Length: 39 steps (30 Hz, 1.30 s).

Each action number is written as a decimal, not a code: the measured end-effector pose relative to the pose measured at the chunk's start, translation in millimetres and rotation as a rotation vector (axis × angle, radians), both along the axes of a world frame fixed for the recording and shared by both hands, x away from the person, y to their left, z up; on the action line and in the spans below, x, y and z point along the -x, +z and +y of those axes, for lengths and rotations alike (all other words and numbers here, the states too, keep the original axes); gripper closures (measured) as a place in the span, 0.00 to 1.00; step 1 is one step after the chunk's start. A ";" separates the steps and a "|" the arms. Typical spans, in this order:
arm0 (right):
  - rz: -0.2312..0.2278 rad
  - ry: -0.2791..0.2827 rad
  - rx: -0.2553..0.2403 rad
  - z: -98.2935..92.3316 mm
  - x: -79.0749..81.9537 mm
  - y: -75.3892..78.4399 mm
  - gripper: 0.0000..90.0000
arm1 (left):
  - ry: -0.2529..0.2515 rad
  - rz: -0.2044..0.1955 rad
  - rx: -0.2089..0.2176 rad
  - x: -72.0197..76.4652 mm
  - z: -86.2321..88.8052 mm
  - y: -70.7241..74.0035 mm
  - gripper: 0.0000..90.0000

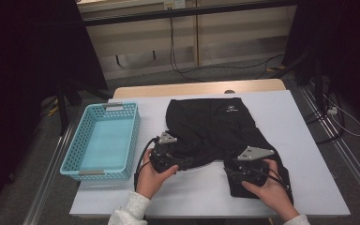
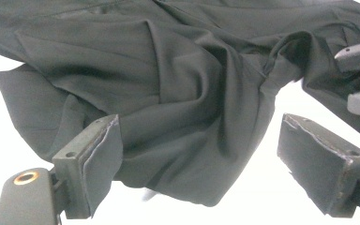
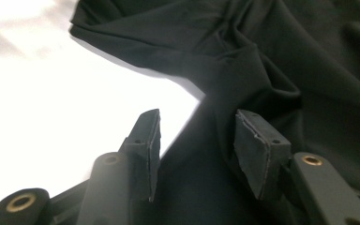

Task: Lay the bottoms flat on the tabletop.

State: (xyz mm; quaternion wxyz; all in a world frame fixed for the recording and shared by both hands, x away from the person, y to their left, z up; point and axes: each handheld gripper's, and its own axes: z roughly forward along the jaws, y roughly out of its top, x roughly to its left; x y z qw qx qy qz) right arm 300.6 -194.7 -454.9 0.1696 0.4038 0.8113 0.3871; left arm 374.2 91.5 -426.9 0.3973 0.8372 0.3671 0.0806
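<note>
shorts (image 1: 215,126): black, crumpled, spread over the middle of the white desk (image 1: 304,140), waist end away from both tools, small white logo up near that far edge
leg fabric, left side: bunched into folds right ahead of the left tool (image 1: 168,157), loose hem lying low between its jaws in the left gripper view (image 2: 183,154)
left tool: jaws spread wide, pads (image 2: 98,164) clear of the cloth, nothing pinched
leg fabric, right side: runs under and ahead of the right tool (image 1: 246,171), edge of it between the jaws in the right gripper view (image 3: 243,70)
right tool: jaws partway apart, cloth between them, pads (image 3: 255,150) not pressing on it, so no real grip
basket (image 1: 104,140): light blue, perforated, off to the outer side of the left tool, apart from the shorts
</note>
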 end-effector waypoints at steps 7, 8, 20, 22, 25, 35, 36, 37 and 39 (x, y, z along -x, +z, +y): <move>0.012 0.013 0.039 4.0 1.3 -8.9 0.70 | -0.010 0.000 -0.004 -0.4 -3.1 -0.8 0.17; 0.008 0.006 0.046 3.1 1.6 -8.9 0.75 | -0.009 0.000 -0.005 -0.6 -3.1 -1.0 0.17; 0.069 0.057 -0.009 -4.1 16.2 -7.4 0.98 | -0.013 0.000 0.003 -1.9 -4.2 0.2 0.17; 0.078 0.078 -0.007 -2.6 22.0 -6.5 0.98 | -0.013 -0.005 0.008 -1.9 -4.3 0.9 0.16; 0.085 0.102 -0.002 -2.5 30.0 -5.7 0.97 | -0.018 -0.004 0.009 -1.8 -4.7 2.4 0.17; 0.103 0.133 0.011 -3.1 37.0 -3.1 0.97 | -0.012 0.000 0.014 -2.8 -5.0 1.9 0.17; 0.100 0.131 0.014 -3.1 37.7 -3.2 0.97 | -0.013 -0.002 0.012 -3.1 -4.4 2.0 0.16; 0.104 0.134 0.014 -3.4 38.5 -3.3 0.97 | -0.011 -0.005 0.013 -3.1 -4.0 2.4 0.17; 0.108 0.144 0.017 -4.3 40.2 -2.1 0.95 | -0.010 -0.006 0.015 -3.0 -3.1 3.9 0.17</move>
